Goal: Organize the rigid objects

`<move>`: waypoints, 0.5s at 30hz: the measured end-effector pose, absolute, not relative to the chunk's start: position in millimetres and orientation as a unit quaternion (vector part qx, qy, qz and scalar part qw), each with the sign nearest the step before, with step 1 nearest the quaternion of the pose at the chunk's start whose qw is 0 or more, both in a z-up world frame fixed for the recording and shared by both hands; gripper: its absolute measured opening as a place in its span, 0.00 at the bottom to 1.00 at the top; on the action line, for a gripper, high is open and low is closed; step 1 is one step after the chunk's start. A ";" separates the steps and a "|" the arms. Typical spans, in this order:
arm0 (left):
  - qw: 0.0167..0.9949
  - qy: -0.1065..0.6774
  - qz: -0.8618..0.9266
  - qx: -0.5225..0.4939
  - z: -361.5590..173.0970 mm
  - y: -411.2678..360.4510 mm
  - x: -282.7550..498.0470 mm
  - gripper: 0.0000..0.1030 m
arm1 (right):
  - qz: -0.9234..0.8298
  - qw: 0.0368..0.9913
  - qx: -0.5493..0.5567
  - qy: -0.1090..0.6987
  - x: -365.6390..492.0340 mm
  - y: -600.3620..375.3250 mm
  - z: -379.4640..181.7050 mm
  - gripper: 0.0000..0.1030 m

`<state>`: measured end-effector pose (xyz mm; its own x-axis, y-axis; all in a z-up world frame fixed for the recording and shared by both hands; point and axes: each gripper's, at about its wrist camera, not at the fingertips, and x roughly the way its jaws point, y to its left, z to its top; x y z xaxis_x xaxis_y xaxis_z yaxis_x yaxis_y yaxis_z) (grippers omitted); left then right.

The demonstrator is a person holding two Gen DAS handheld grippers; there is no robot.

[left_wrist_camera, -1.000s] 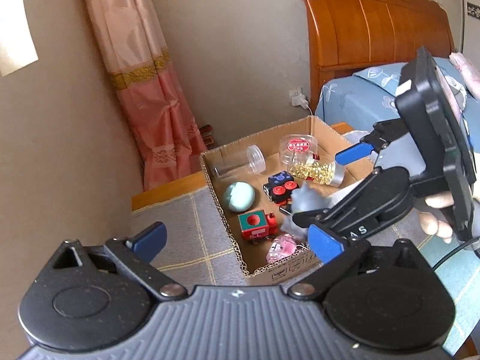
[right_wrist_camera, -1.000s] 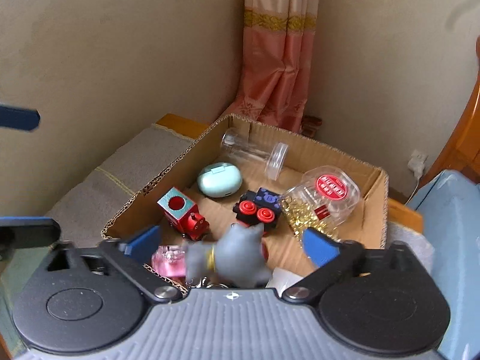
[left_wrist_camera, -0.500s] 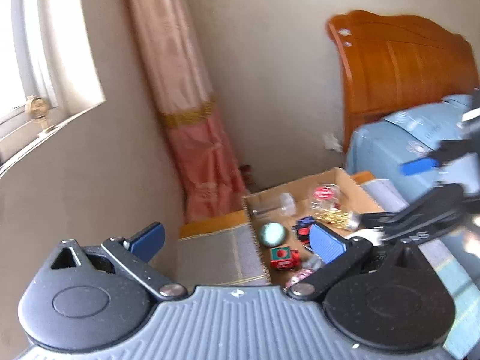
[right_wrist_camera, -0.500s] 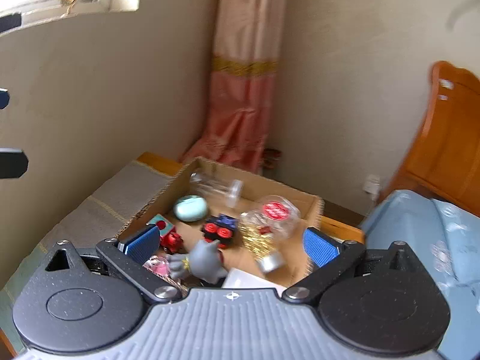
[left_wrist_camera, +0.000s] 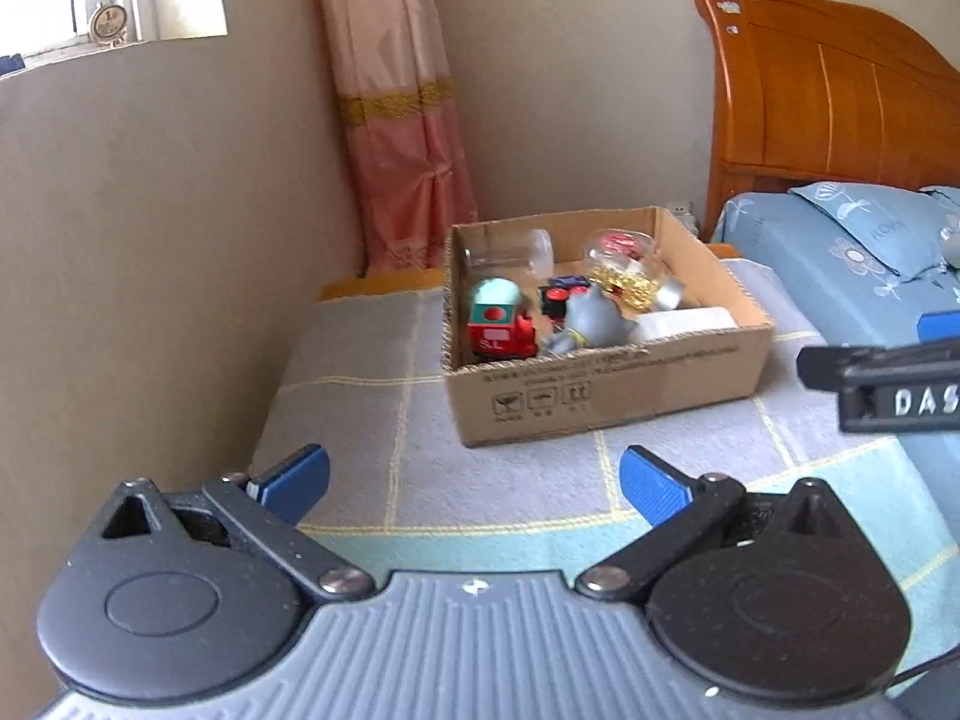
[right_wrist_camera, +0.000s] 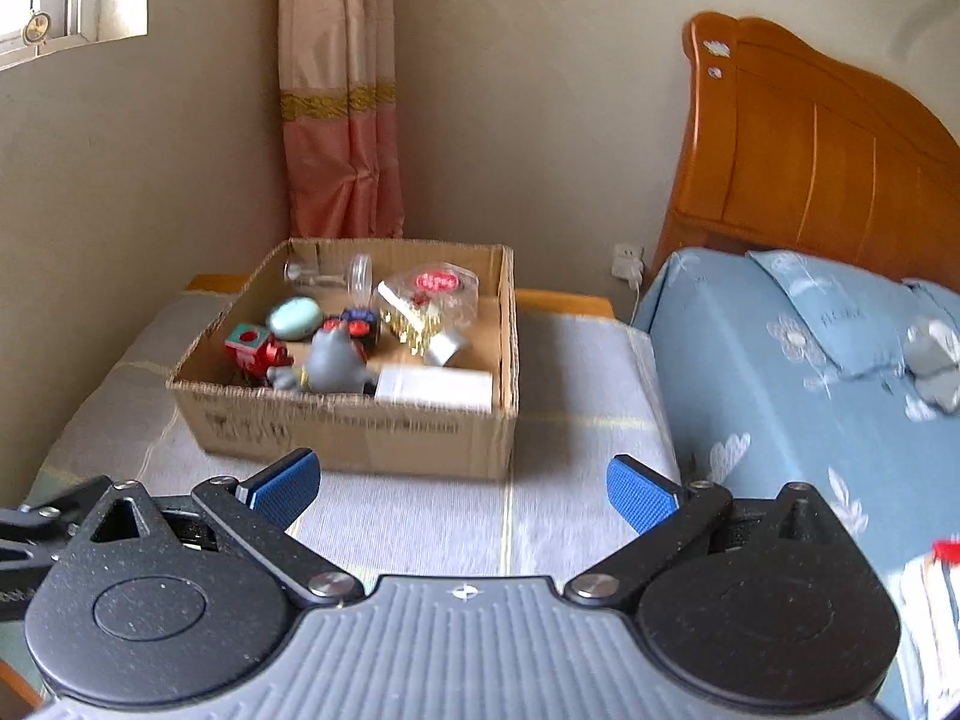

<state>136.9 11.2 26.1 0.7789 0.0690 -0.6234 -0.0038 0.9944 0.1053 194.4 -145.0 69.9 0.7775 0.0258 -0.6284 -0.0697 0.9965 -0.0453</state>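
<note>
Cardboard box [right_wrist_camera: 360, 432] on worktop holds toys: train [left_wrist_camera: 501, 330], grey figure [right_wrist_camera: 333, 363]. Left gripper [left_wrist_camera: 474, 483], right gripper [right_wrist_camera: 462, 483] before box, fingers spread, empty. Judgement: verify nothing remains outside box.

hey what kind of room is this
Most likely a bedroom: a wooden headboard over a bed with a blue floral sheet, a pink curtain by the window, and a cardboard box of toys alongside.

Bare checked cloth [right_wrist_camera: 420, 516] lies open between the front edge and the cardboard box [right_wrist_camera: 360, 432]. Inside, toys crowd the near-left corner; the wall [left_wrist_camera: 150, 240] closes the left edge, the bed [right_wrist_camera: 810, 372] the right.
</note>
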 end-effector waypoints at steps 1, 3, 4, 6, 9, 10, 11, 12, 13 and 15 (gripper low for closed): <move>0.943 0.329 0.020 0.052 27.8 8.9 135.7 0.99 | 0.022 0.942 -0.032 0.332 190.2 -145.5 68.8 1.00; 0.944 0.324 0.027 0.056 33.0 9.0 132.5 0.99 | 0.020 0.942 -0.030 0.333 183.8 -147.1 69.0 1.00; 0.944 0.323 0.029 0.057 35.2 9.0 132.1 0.99 | 0.019 0.942 -0.027 0.333 181.5 -147.6 69.3 1.00; 0.945 0.323 0.031 0.050 39.2 11.1 130.5 0.99 | 0.019 0.943 -0.025 0.332 177.8 -148.3 71.0 1.00; 0.945 0.323 0.029 0.035 45.1 12.1 129.4 0.99 | 0.021 0.944 -0.023 0.328 175.6 -148.9 74.5 1.00; 0.945 0.324 0.028 0.030 46.4 12.6 129.8 0.99 | 0.020 0.945 -0.024 0.327 175.2 -148.5 75.7 1.00; 0.945 0.326 0.027 0.027 46.9 12.2 130.3 0.99 | 0.020 0.945 -0.024 0.325 174.8 -148.0 77.0 1.00; 0.944 0.328 0.027 0.024 47.0 11.9 131.4 0.99 | 0.020 0.946 -0.024 0.323 174.9 -147.4 78.0 1.00; 0.944 0.329 0.029 0.021 47.3 12.3 131.6 0.99 | 0.021 0.946 -0.023 0.322 174.8 -147.2 79.0 1.00; 0.944 0.329 0.034 0.019 47.8 12.2 132.1 0.99 | 0.019 0.947 -0.020 0.320 175.4 -147.3 79.9 1.00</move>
<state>132.1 12.2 47.8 0.7815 0.0760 -0.6192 -0.0506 0.9970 0.0585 175.4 -147.3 79.9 0.7939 0.0236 -0.6076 -0.0497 0.9984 -0.0262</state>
